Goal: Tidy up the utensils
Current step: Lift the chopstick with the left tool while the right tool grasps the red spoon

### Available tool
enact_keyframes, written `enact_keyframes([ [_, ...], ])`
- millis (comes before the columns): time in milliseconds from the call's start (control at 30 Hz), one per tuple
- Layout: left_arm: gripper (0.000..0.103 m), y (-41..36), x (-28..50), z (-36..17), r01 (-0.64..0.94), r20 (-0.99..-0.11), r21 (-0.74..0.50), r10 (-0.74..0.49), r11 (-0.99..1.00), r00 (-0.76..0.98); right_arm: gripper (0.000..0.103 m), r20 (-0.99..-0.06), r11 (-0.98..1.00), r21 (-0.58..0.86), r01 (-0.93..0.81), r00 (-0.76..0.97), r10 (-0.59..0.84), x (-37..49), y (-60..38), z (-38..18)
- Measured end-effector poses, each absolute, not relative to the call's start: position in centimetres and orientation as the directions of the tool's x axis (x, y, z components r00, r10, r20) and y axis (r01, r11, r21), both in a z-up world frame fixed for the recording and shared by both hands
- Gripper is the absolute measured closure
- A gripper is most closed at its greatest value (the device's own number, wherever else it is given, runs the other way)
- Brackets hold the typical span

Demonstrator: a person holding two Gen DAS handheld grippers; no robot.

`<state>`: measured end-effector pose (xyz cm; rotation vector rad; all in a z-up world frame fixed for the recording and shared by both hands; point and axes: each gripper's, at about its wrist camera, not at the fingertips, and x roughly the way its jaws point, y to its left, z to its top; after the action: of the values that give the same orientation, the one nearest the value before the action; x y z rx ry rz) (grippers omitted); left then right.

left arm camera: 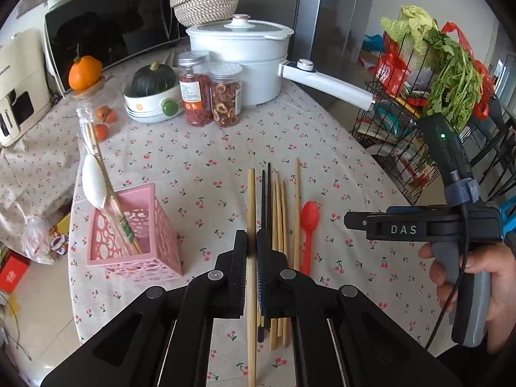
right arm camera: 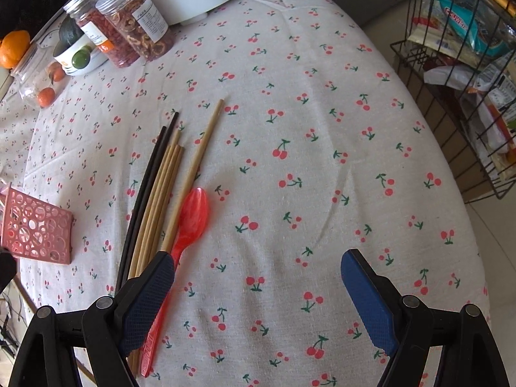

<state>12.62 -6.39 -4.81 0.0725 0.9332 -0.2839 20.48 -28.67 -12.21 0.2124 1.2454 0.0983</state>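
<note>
Left wrist view: the left tongs (left arm camera: 252, 242) were clamped on one pale chopstick (left arm camera: 251, 213), apparently lifted clear of the bench (left arm camera: 200, 167) so it could go alone to the holder (left arm camera: 142, 235). The stick's long axis ran straight along the tongs, its far end pointing ahead toward the pot (left arm camera: 238, 64) and its near end passing back between the arms. Just right of the tongs lay the other chopsticks (left arm camera: 279, 213), two dark and several pale, all roughly parallel and pointing the same way, with the red spoon (left arm camera: 309, 225) beside them, bowl ahead, handle back. The holder stood ahead-left of the tongs, already carrying a white spoon (left arm camera: 93, 180) and a pair of chopsticks leaning up and away to the left; an open-top box suited long things dropped in end first. The right tongs (left arm camera: 351, 221) hung well off to the right, and this view did not show their gap.

Right wrist view: the right tongs (right arm camera: 258, 293) stood wide apart and empty above the bench (right arm camera: 322, 129), probably waiting their turn. The chopsticks (right arm camera: 161, 187) lay ahead-left, slanting up and to the right, and the red spoon (right arm camera: 190, 219) ran under the left finger (right arm camera: 151, 296). The holder (right arm camera: 38, 225) showed at the far left edge.
</note>
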Motion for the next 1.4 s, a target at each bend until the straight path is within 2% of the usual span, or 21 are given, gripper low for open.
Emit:
enact_keyframes([
  [167, 0.097, -3.8, 11.4, -3.6, 0.261, -0.769, -0.131, -0.264, 0.956, 0.582, 0.015, -0.926, 0.973, 0.229, 0.022, 0.315, 0.21, 20.7, -27.8, -12.8],
  [333, 0.097, -2.5, 10.7, -2.4, 0.27, -0.74, -0.13, -0.274, 0.954, 0.614, 0.018, -0.913, 0.96, 0.277, 0.03, 0.32, 0.253, 21.5, -27.5, -13.5],
  [400, 0.098, -1.9, 10.7, -2.2, 0.267, -0.738, -0.144, -0.283, 0.953, 0.612, 0.034, -0.909, 0.954, 0.298, 0.022, 0.313, 0.276, 22.0, -27.1, -14.0],
  [500, 0.097, -0.9, 10.5, -2.1, 0.262, -0.733, -0.154, -0.288, 0.953, 0.617, 0.05, -0.91, 0.952, 0.307, 0.016, 0.298, 0.288, 22.7, -26.2, -14.9],
  [600, 0.097, -0.1, 10.7, -2.3, 0.257, -0.736, -0.163, -0.291, 0.953, 0.611, 0.06, -0.907, 0.953, 0.303, 0.007, 0.308, 0.287, 23.4, -25.4, -15.5],
  [933, 0.097, 1.5, 10.4, -2.3, 0.239, -0.734, -0.189, -0.299, 0.952, 0.609, 0.081, -0.888, 0.953, 0.303, -0.011, 0.36, 0.286, 24.5, -24.5, -16.6],
  [1000, 0.097, 1.5, 10.4, -2.3, 0.237, -0.735, -0.193, -0.3, 0.952, 0.608, 0.093, -0.886, 0.954, 0.299, -0.02, 0.365, 0.285, 24.4, -24.6, -16.7],
  [1167, 0.097, 1.7, 10.2, -2.1, 0.234, -0.732, -0.198, -0.303, 0.952, 0.61, 0.1, -0.874, 0.947, 0.321, -0.028, 0.377, 0.307, 23.9, -25.1, -16.3],
  [1400, 0.097, 2.3, 9.0, -0.2, 0.241, -0.695, -0.192, -0.305, 0.951, 0.651, 0.102, -0.823, 0.947, 0.312, -0.072, 0.477, 0.307, 21.6, -25.6, -12.0],
])
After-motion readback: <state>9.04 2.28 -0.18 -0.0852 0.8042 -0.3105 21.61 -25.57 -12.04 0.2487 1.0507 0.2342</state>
